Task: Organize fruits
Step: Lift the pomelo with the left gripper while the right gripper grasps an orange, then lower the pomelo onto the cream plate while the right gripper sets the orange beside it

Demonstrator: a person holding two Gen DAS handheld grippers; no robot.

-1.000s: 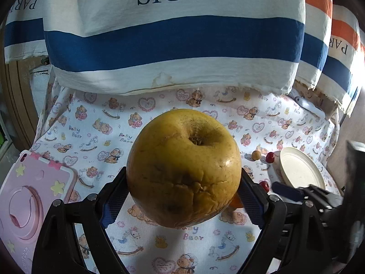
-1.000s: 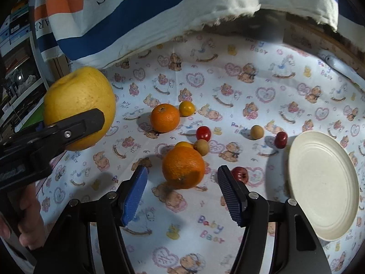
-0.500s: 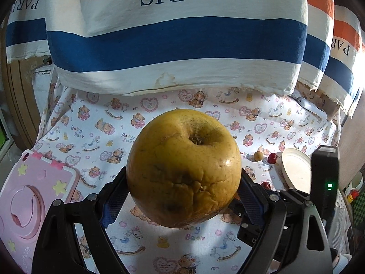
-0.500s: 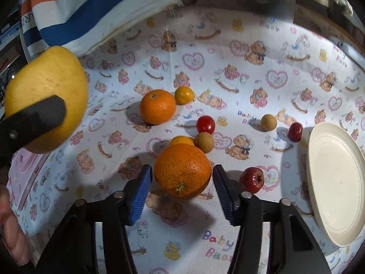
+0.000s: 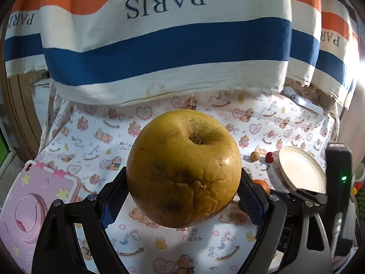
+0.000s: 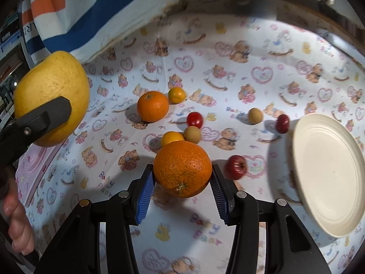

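Note:
My left gripper (image 5: 182, 196) is shut on a large yellow pomelo (image 5: 183, 167) and holds it above the table; the pomelo also shows in the right wrist view (image 6: 51, 98) at the left. My right gripper (image 6: 181, 189) is shut on a big orange (image 6: 182, 167), the blue pads touching its sides just above the cloth. On the bear-print cloth (image 6: 262, 52) lie another orange (image 6: 152, 106), two small yellow-orange fruits (image 6: 176, 94) (image 6: 171, 137), two brown round fruits (image 6: 192, 134) (image 6: 255, 115) and three small red fruits (image 6: 194, 119) (image 6: 282, 123) (image 6: 236, 167).
A cream plate (image 6: 328, 173) lies at the right, also in the left wrist view (image 5: 301, 169). A pink tablet case (image 5: 29, 201) lies at the left edge. A striped "PARIS" cloth (image 5: 164, 45) hangs along the back.
My right gripper moved forward around the big orange and closed on it. My left gripper keeps the pomelo held, with little movement.

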